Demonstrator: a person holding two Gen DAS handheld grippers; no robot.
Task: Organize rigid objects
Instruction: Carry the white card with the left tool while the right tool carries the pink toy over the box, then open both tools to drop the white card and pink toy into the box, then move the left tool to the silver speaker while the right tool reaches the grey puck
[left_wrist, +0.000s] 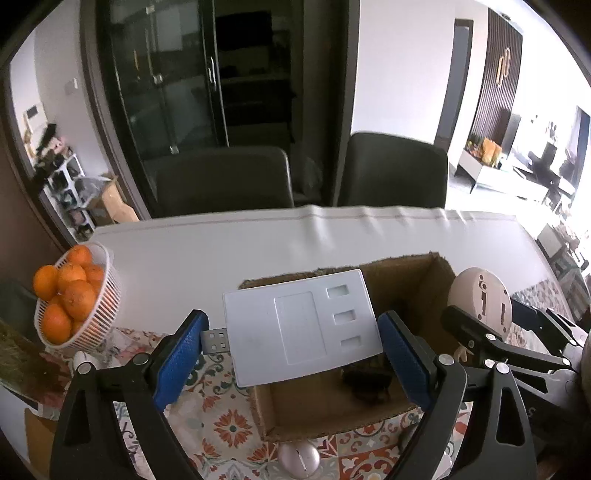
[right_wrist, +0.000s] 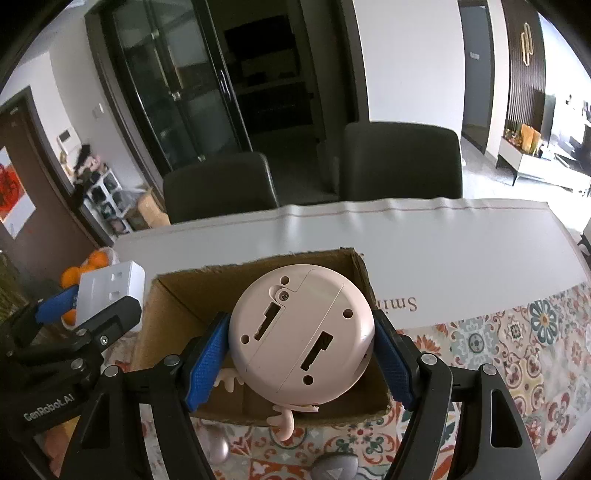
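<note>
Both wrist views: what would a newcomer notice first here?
The left hand-held gripper grips a flat white USB hub above the open cardboard box. The right hand-held gripper clamps a round pink device, underside up, over the same box. A basket of oranges sits far left.

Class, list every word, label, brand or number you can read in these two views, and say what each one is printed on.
"GenRobot.AI": on the black body of the left gripper, seen in the right wrist view.
"Smi...": upside down and cut off by the cardboard box, printed on the white table cover.
White USB device and round pink device: no readable text.
</note>
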